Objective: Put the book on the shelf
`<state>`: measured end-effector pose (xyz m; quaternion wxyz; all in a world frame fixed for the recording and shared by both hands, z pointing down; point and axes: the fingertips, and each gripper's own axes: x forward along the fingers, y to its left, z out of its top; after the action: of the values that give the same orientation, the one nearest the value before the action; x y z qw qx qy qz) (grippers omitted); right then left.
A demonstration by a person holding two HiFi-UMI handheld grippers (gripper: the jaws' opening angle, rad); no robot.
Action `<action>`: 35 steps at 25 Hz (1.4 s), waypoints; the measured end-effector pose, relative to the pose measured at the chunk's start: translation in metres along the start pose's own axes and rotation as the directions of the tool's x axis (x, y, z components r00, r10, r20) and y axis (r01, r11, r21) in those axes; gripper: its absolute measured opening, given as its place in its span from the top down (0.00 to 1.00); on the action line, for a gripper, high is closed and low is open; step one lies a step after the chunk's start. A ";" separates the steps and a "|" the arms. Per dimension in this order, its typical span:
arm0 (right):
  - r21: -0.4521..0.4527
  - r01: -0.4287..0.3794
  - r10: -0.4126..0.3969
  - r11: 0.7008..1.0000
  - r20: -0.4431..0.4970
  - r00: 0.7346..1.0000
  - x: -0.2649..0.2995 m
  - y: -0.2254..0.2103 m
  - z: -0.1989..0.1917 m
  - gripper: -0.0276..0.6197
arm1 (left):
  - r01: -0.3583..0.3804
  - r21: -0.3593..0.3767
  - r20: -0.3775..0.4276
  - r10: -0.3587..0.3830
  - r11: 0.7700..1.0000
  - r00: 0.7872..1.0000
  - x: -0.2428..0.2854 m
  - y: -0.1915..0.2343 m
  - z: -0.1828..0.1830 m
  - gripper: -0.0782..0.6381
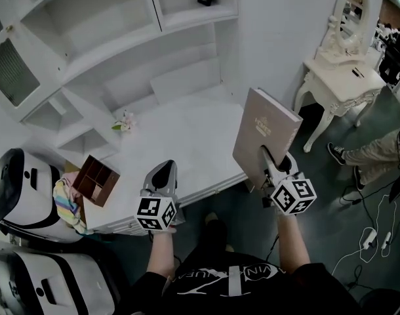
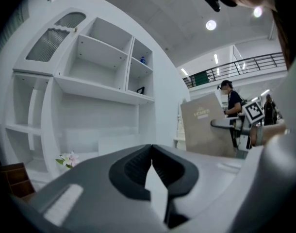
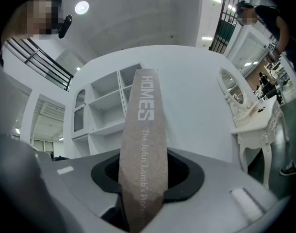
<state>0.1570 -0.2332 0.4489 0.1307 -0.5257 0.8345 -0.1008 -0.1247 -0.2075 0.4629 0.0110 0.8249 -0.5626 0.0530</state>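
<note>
The book (image 1: 264, 131), a tan hardback with "HOMES" down its spine, stands upright in the right gripper (image 1: 271, 163), whose jaws are clamped on its lower edge. It is held in the air near the right front corner of the white desk (image 1: 187, 143), well short of the shelf unit (image 1: 121, 51) behind. The left gripper (image 1: 164, 170) carries nothing, its jaws closed tip to tip over the desk's near edge. The step in hand, I judge, is the carry to a compartment. To do it well, hold the spine vertical, as the right gripper view shows it (a grip this low on a tall book invites tipping). Choose a bay taller than the book, pass above the small flower sprig (image 1: 124, 121), and set the bottom edge on the board before loosening. The left gripper could steady the free cover if it leans.
</note>
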 end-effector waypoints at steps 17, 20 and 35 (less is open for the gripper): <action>-0.062 -0.053 0.058 0.997 0.093 0.994 0.090 -0.009 0.064 0.68 | 0.007 0.016 0.079 -0.008 1.000 0.997 0.094 0.027 0.046 0.89; -0.080 -0.070 0.079 0.994 0.111 0.991 0.115 -0.005 0.078 0.68 | 0.010 0.022 0.088 -0.012 1.000 0.996 0.113 0.037 0.056 0.89; -0.170 -0.220 0.257 0.961 0.240 0.936 0.257 0.053 0.209 0.68 | 0.045 0.025 0.135 -0.048 0.999 0.990 0.211 0.105 0.131 0.89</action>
<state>0.0735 -0.4488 0.2062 0.2130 -0.4369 0.8728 0.0447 -0.1365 -0.4524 0.3490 -0.0352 0.8396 -0.5421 0.0028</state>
